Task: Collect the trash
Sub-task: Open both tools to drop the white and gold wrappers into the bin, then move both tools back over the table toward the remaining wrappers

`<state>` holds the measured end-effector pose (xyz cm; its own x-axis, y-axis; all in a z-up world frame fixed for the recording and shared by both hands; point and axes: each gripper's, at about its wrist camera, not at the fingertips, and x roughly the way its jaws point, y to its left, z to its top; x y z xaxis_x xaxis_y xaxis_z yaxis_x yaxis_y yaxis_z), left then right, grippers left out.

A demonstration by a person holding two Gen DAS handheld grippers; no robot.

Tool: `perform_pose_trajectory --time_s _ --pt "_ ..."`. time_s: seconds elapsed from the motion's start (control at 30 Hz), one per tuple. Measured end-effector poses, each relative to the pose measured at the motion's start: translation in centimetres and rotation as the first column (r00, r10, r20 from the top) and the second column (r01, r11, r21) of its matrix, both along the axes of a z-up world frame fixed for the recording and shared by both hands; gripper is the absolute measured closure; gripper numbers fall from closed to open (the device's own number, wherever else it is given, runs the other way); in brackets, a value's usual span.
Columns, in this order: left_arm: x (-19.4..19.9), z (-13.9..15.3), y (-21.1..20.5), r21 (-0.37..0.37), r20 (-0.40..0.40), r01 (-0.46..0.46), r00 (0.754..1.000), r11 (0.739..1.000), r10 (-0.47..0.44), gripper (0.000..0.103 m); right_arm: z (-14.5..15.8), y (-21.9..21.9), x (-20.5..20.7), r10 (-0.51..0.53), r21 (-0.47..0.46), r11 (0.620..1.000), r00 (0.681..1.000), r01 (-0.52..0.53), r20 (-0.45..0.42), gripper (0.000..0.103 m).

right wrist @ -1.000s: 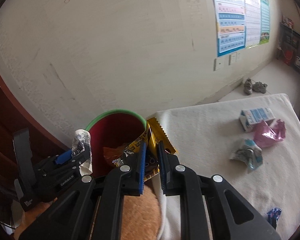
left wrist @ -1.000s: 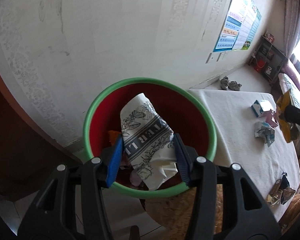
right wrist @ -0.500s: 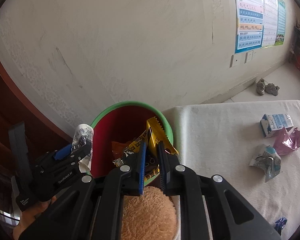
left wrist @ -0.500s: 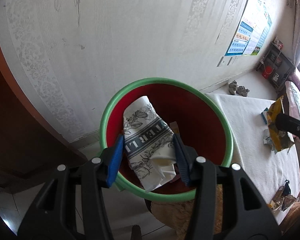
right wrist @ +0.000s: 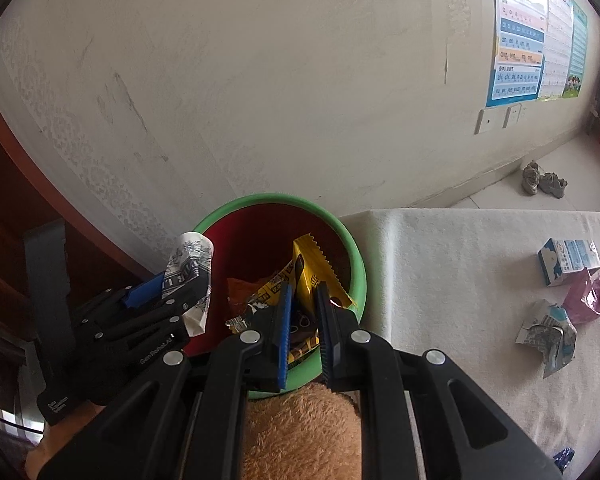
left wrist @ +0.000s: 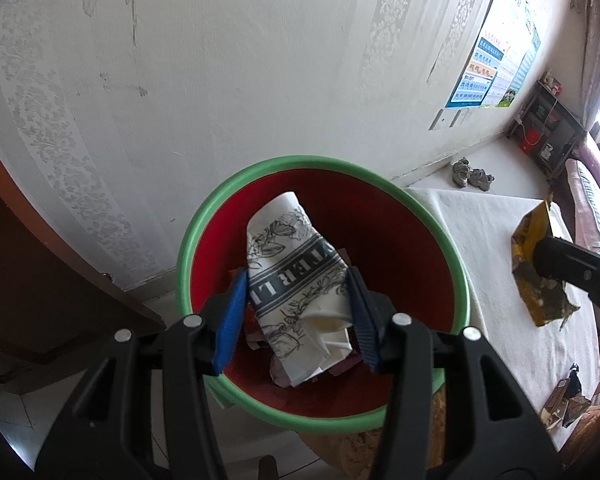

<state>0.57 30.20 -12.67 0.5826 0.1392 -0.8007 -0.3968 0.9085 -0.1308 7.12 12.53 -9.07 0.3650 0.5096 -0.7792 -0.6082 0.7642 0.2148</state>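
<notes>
A red bin with a green rim (left wrist: 320,164) stands between the wall and the table. My left gripper (left wrist: 296,282) hangs over its inside, shut on a crumpled white paper cup (left wrist: 288,256) with black flower print and a grey band. Wrappers lie at the bin's bottom. In the right wrist view my right gripper (right wrist: 303,292) is shut on a yellow snack wrapper (right wrist: 310,260) above the bin's near rim (right wrist: 280,199). There the left gripper (right wrist: 152,292) with the cup (right wrist: 192,256) shows on the left. The yellow wrapper (left wrist: 528,232) also shows in the left wrist view.
A table under a white cloth (right wrist: 440,260) carries a blue-white milk carton (right wrist: 568,260), a pink wrapper (right wrist: 590,296) and a crushed carton (right wrist: 548,330). More wrappers (left wrist: 564,400) lie near its edge. A tan plush cloth (right wrist: 300,432) sits below the bin. A dark wooden door (left wrist: 28,260) is on the left.
Both grippers have moved over the bin with their loads. The bin now sits centred under the left gripper, and the yellow wrapper hangs over the bin's rim instead of the table's corner.
</notes>
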Motion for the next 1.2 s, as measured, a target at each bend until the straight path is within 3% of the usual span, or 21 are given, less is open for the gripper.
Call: perform_pose_trajectory --time_s 0.47,0.57,0.7,1.0,1.2 --pt "0.6 -0.7 0.4 -0.007 -0.010 0.003 1.000 1.000 -0.003 0.056 0.6 1.9 0.9 0.014 -0.005 1.000 1.000 -0.014 0.028 0.089" --pt "0.7 -1.0 0.6 -0.020 -0.015 0.000 1.000 1.000 0.000 0.055 0.7 2.3 1.1 0.011 0.008 1.000 1.000 -0.012 0.028 0.082" --pt "0.4 -1.3 0.8 -0.022 -0.012 -0.012 1.000 1.000 0.012 0.043 1.1 2.5 1.2 0.007 0.029 1.000 0.999 -0.008 0.042 0.066" --pt "-0.3 -1.7 0.4 -0.032 -0.034 -0.014 0.999 0.999 0.013 0.042 1.8 1.5 0.8 -0.013 0.047 0.999 0.999 0.011 0.051 0.060" --pt "-0.8 -0.5 -1.9 -0.035 -0.014 0.040 0.999 0.999 -0.041 0.042 1.8 -2.9 -0.6 -0.061 0.057 0.997 0.997 0.057 0.054 0.057"
